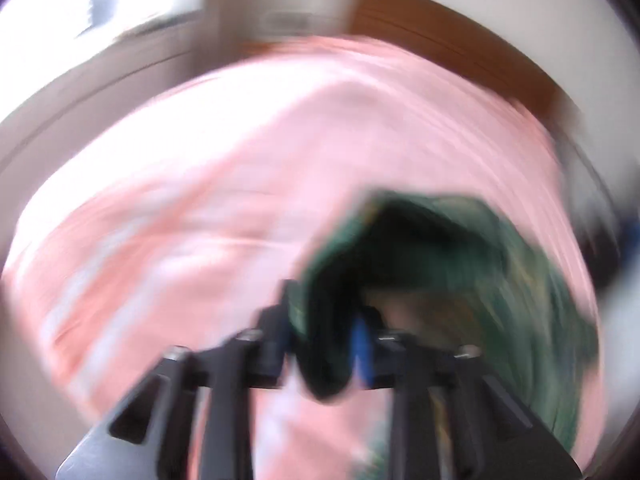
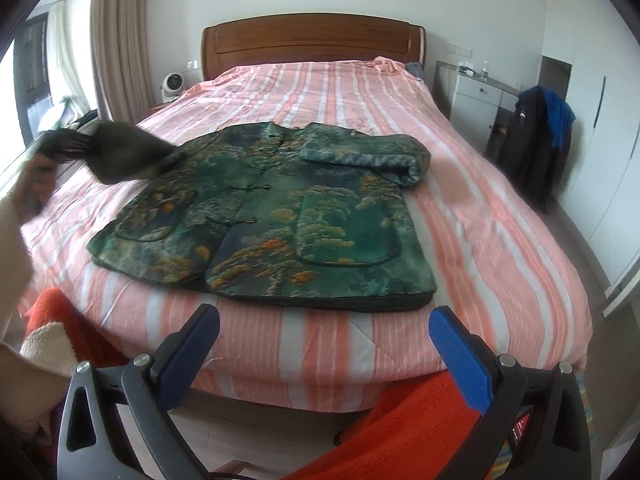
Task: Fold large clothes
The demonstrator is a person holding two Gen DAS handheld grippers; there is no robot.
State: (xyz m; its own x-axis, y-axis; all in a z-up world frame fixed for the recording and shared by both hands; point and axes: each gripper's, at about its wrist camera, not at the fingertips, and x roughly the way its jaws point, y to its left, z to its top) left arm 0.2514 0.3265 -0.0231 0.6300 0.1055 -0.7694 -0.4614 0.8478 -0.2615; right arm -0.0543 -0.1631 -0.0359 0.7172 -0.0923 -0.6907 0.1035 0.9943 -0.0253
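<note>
Your left tool [image 1: 324,344] is clamped on a sleeve [image 2: 128,152] of the green jacket [image 2: 276,208], lifted above the bed's [image 2: 500,240] left edge. Your right tool [image 2: 324,344] hangs spread wide and empty off the foot edge; the jacket lies mid-bed.

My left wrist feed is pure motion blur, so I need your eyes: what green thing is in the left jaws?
Observer: A sleeve of the green patterned jacket, lifted off the bed; the left gripper is shut on it.
Operator: Where's the other sleeve?
Observer: That sleeve is already folded across the jacket's chest.
Operator: Is the right gripper helping?
Observer: No. The right gripper hangs open at the foot of the bed, touching nothing.
</note>
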